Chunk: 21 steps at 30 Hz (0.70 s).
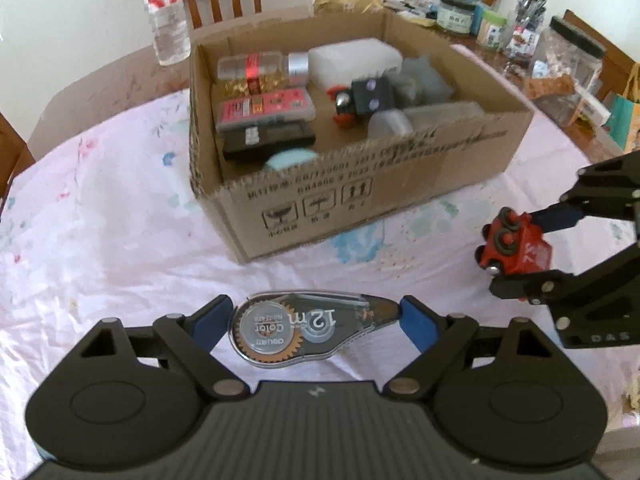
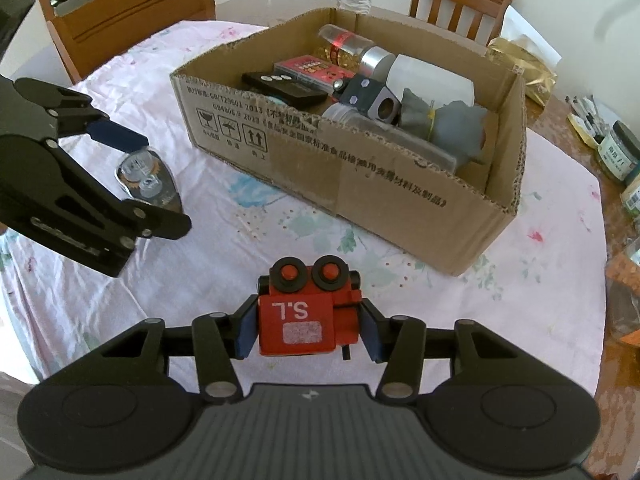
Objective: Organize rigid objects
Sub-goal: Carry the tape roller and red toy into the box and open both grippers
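Left wrist view has the left gripper [image 1: 316, 322] clamped on a clear correction tape dispenser [image 1: 308, 326] above the floral tablecloth [image 1: 100, 240], its label reading reversed; the right gripper [image 2: 308, 326] grasps a red toy vehicle [image 2: 306, 312] marked "S.L", short of the cardboard box [image 2: 392, 184]; inside the box, a grey bundle [image 2: 460, 128] stays indistinct, and a pale blue round thing [image 1: 290, 159] is half hidden by the wall.
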{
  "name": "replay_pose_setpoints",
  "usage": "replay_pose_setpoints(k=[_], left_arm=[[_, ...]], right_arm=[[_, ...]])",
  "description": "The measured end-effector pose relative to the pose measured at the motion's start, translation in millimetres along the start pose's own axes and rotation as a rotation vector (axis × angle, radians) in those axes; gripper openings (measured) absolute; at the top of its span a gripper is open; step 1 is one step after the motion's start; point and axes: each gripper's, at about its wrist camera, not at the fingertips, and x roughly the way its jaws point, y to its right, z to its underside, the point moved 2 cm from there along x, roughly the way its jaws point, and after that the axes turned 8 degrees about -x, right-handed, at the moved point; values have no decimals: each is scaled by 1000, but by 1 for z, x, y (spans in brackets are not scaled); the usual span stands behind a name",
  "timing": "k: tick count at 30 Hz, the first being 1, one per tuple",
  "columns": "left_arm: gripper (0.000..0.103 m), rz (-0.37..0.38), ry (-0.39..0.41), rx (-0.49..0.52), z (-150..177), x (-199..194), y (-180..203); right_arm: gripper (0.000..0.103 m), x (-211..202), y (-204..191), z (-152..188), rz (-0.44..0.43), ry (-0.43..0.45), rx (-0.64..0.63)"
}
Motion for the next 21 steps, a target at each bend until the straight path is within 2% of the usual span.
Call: replay_pose_setpoints(k=[3,10,16,21], left_arm=[[89,24,15,5,-9,-18,0],[89,60,122,33,-53,-48,2],[89,53,178,54,-89,-33,4],[89,60,162,20,-102,-8,2]], right_arm=[[56,-10,2,-3,-5,19,-12],[56,-39,15,-19,14,84,-25],[56,-58,34,-37,67,142,-3],[56,-62,45,-47,107,159,8]])
